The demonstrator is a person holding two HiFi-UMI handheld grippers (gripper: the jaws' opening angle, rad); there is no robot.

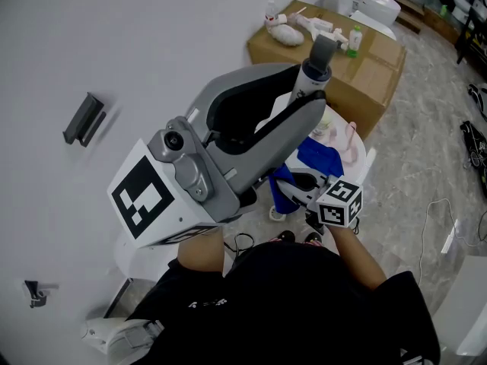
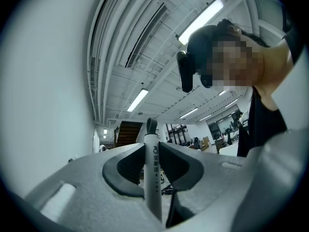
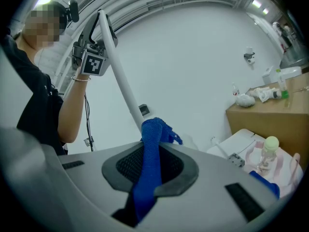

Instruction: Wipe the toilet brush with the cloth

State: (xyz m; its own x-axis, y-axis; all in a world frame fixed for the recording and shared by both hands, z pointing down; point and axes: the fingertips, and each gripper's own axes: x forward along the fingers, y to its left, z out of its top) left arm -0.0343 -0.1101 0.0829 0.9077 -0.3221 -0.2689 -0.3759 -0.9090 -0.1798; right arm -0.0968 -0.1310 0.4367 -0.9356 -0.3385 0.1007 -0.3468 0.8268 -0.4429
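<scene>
The toilet brush has a white handle (image 1: 308,82) with a grey loop top. My left gripper (image 1: 303,97) is shut on that handle and holds it up high; the handle (image 2: 153,170) stands between the two dark pads. In the right gripper view the handle (image 3: 120,76) slants down from my left gripper (image 3: 91,52) to the blue cloth (image 3: 150,153). My right gripper (image 3: 153,166) is shut on the cloth, whose bunched end rests against the handle. In the head view the cloth (image 1: 319,158) shows beyond the right gripper's marker cube (image 1: 339,203). The brush head is hidden.
A cardboard box (image 1: 365,67) with bottles and small items stands by the wall, a white toilet (image 1: 369,4) beyond it. A white stand (image 1: 364,158) holds pink things and a green-capped bottle (image 3: 270,149). A dark fitting (image 1: 82,119) is on the wall. Cables lie on the floor.
</scene>
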